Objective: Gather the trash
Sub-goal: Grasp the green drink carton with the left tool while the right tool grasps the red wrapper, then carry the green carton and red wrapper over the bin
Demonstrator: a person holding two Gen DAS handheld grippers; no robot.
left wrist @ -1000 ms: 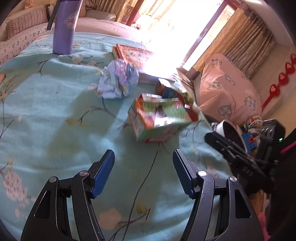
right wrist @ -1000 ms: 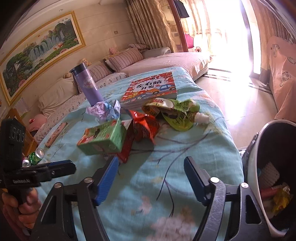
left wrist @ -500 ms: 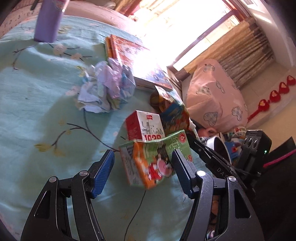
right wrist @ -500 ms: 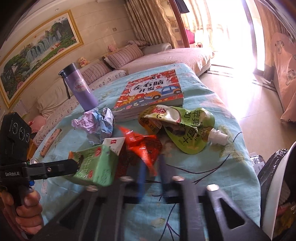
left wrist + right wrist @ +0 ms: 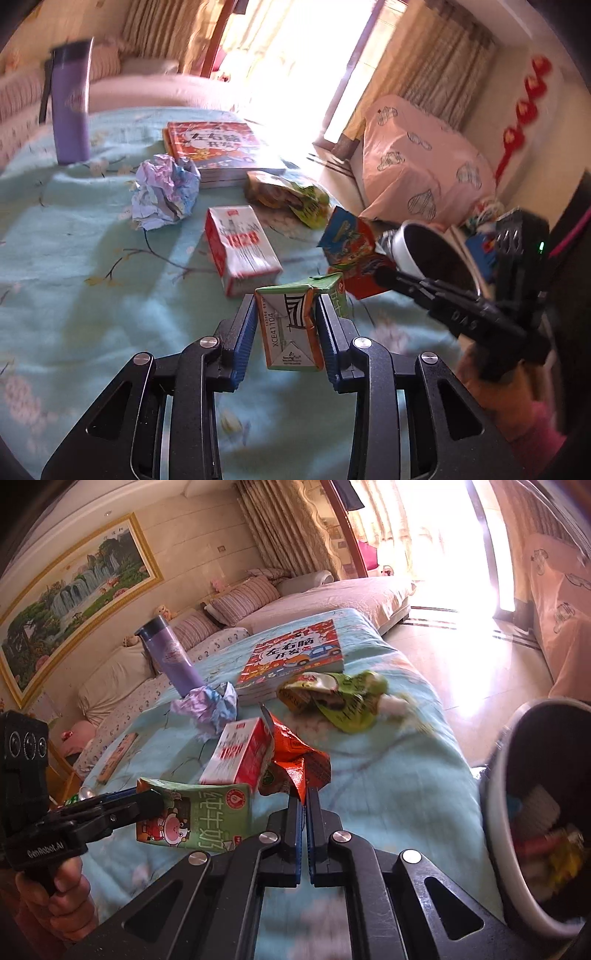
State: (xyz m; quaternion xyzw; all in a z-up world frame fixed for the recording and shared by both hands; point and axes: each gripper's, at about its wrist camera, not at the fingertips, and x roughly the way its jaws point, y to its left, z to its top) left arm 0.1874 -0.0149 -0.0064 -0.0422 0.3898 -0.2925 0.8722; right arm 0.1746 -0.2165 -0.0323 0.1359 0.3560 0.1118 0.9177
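**Both grippers loaded; bin sits on R side, nearer the R gripper**

L gripper (image 5: 284,317): clamped on the green-and-orange milk carton (image 5: 291,328). In L wrist view the carton sits bottom centre of frame, between the blue pads, its end face w/ printed code toward the cam, long axis running fwd along the fingers. In R wrist view the same carton (image 5: 192,823) shows at lower left, off the cloth, green side w/ cartoon cow facing the cam.

R gripper (image 5: 303,801): jaws nearly together, pinching the orange-red crinkled foil snack wrapper (image 5: 299,760) by its lower edge; wrapper stands up above the fingertips, centre of frame. In L wrist view it hangs at centre right (image 5: 351,251), just in front of the bin.

Key relation: the white round trash bin w/ dark liner (image 5: 517,738) is at right edge of R wrist view, beside the table edge, mouth tipped toward the cam, some trash already inside. In L wrist view its rim (image 5: 402,254) is centre right, beyond the R gripper. So bin lies to the right of both; R gripper is nearer, L has to cross over more of the table.

Judgement: wrapper likely drops first, carton after.

Left on the light-blue floral tablecloth (image 5: 74,258): red-and-white small carton (image 5: 240,247), crumpled lilac-blue paper ball (image 5: 166,192), green-yellow squashed drink pouch (image 5: 291,192). Purple tumbler (image 5: 70,107) and red picture book (image 5: 218,144) prob. not trash.
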